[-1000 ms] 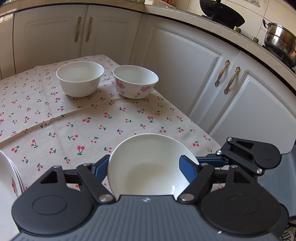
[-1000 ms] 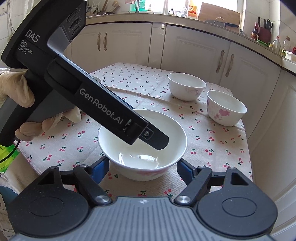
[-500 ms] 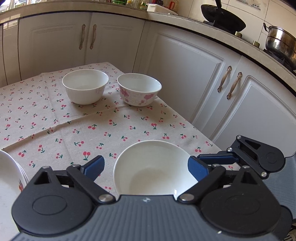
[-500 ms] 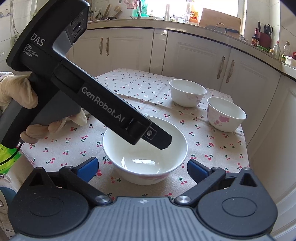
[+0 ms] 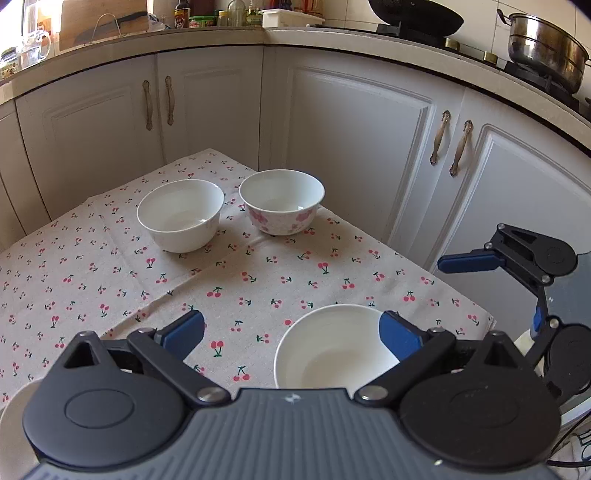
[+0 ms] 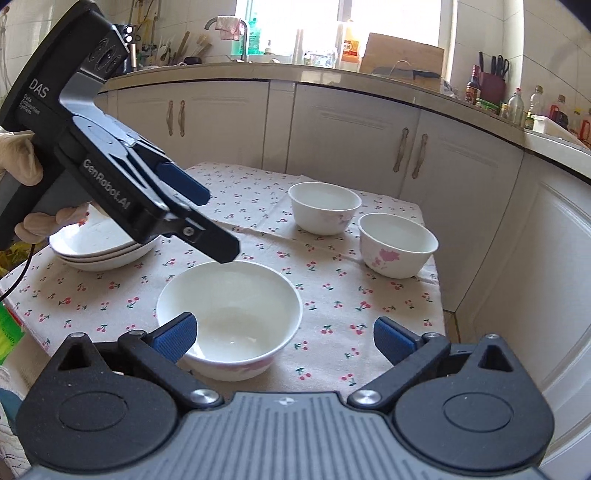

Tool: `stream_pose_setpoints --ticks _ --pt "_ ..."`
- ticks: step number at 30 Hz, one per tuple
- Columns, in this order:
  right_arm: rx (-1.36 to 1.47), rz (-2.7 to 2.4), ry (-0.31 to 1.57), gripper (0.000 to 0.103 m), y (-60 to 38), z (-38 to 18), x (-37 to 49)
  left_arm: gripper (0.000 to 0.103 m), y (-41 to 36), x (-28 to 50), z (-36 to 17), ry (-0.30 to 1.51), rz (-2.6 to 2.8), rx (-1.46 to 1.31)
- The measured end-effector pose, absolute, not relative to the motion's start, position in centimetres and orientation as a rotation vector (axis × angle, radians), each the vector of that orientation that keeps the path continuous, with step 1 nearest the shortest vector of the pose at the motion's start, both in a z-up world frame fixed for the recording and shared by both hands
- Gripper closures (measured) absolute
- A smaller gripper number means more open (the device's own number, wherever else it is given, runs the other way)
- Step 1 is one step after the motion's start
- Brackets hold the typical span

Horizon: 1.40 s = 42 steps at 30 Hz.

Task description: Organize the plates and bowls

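We see the big bowl (image 6: 229, 314) sitting free. The left gripper (image 5: 291, 332) is opening above it, and the right gripper (image 6: 282, 338) gapes wide beside it.

Daylight floods both views from a blown-out window (image 6: 391, 26) far beyond the right claw (image 6: 284, 336), and its glare washes out the worktop (image 6: 332, 74) below it, while the same brightness burns the far left corner ahead of the left claw (image 5: 291, 332). The light is soft and even, so the bowls (image 6: 325, 206) ahead of the claws throw only faint shadows on the tablecloth (image 5: 258, 273) and show pale sheen inside. Both pictures are sharp near the claws, but the fisheye lens bends the cupboard doors (image 5: 354, 147) into curves and darkens the corners.
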State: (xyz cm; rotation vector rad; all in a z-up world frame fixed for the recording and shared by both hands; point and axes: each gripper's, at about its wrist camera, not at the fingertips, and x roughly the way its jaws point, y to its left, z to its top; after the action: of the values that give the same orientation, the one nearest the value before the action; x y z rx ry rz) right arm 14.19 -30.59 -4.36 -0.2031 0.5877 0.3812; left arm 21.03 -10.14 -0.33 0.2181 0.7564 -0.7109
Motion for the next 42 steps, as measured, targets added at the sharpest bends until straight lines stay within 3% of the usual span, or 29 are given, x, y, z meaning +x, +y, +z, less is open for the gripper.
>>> stream_pose_setpoints --ticks 18,42 --pt "-0.224 0.206 0.597 0.000 -33.5 -6.0 22.8 0.003 -16.1 30.4 1.5 0.753 -0.760 0.297" --pt "-0.209 0.218 0.583 0.000 -34.4 -8.7 31.5 0.006 -23.0 41.5 -4.3 0.874 -0.795 0.333"
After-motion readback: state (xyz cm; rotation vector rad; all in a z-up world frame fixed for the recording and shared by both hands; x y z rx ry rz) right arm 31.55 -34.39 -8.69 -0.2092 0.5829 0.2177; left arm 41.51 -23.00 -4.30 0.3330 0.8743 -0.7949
